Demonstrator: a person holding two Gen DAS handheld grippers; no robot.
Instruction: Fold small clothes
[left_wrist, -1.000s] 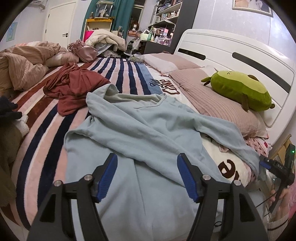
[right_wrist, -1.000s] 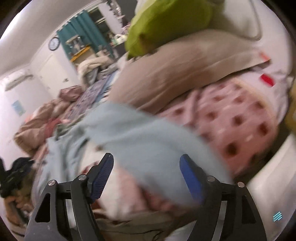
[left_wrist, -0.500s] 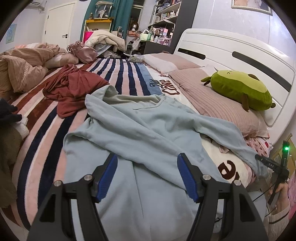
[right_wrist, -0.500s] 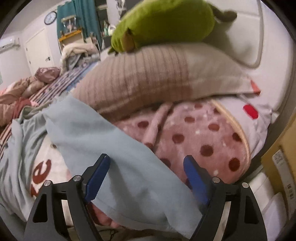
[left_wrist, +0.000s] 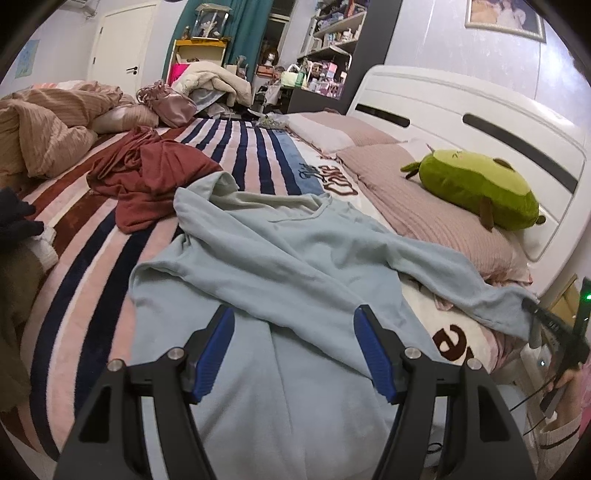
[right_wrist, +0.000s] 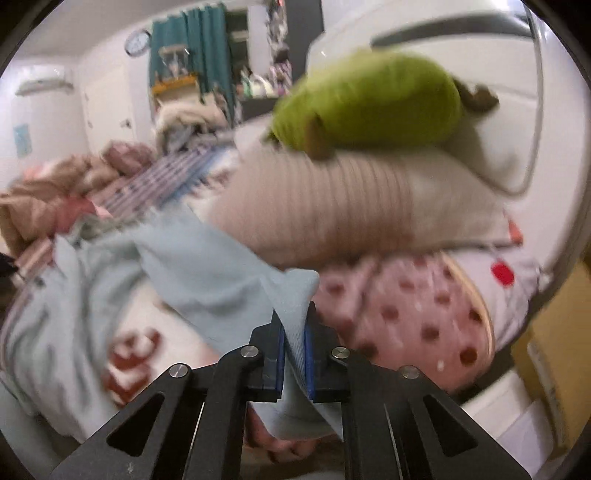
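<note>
A light blue long-sleeved top (left_wrist: 280, 266) lies spread on the striped bed, one sleeve folded across its body, the other stretched right toward the bed's edge. My left gripper (left_wrist: 293, 347) is open and empty above the top's lower part. My right gripper (right_wrist: 294, 347) is shut on the cuff of the stretched sleeve (right_wrist: 221, 273), and it shows at the sleeve's end in the left wrist view (left_wrist: 532, 314). The right wrist view is blurred.
A crumpled red garment (left_wrist: 147, 177) lies left of the top. A green plush toy (left_wrist: 476, 188) sits on pink pillows (left_wrist: 424, 214) by the white headboard (left_wrist: 480, 110). A polka-dot pink blanket (right_wrist: 406, 317) lies by the held sleeve. Heaped bedding (left_wrist: 44, 125) lies far left.
My right gripper has closed on the sleeve's cuff; it was open over the sleeve before. The left gripper has stayed open in place.
</note>
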